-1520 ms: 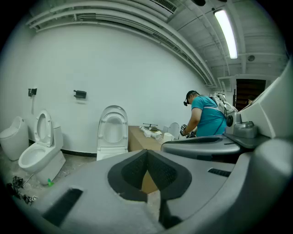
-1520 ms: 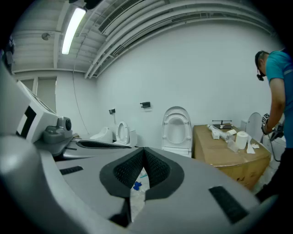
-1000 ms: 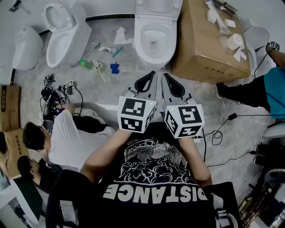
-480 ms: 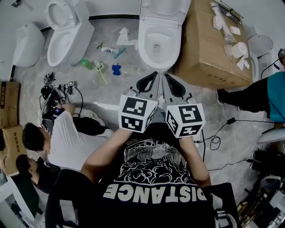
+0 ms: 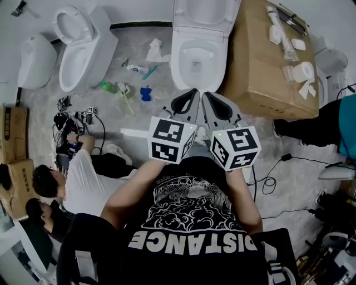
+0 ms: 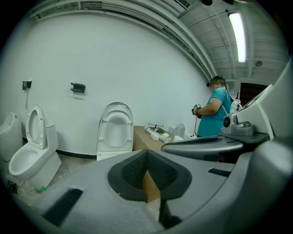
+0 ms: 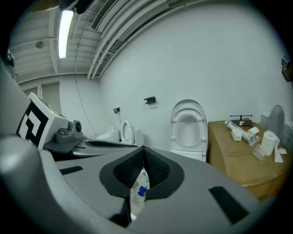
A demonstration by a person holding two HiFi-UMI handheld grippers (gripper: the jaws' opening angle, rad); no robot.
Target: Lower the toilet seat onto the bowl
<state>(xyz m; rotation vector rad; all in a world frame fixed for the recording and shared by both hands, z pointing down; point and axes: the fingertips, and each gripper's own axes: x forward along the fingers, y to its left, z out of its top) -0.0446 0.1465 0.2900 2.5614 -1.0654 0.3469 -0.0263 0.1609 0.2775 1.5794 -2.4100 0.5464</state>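
The white toilet (image 5: 196,61) stands straight ahead against the wall, its bowl uncovered. Its seat (image 5: 207,10) and lid stand upright against the tank; the seat shows as a white oval ring in the left gripper view (image 6: 115,130) and in the right gripper view (image 7: 188,124). My left gripper (image 5: 192,91) and right gripper (image 5: 205,94) hover side by side just short of the bowl's front rim, apart from it. Both are shut, dark pads together, nothing between them (image 6: 147,153) (image 7: 143,150).
A big cardboard box (image 5: 266,67) with pipe parts and paper rolls stands right of the toilet. A second toilet (image 5: 83,42) and a white fixture (image 5: 34,58) stand at the left. Litter (image 5: 143,92) lies on the floor. People sit at lower left (image 5: 83,181); a person in teal (image 5: 347,125) at right.
Both grippers have moved forward together toward the toilet, and the bowl now lies closer in front of their tips. The jaws stayed shut.
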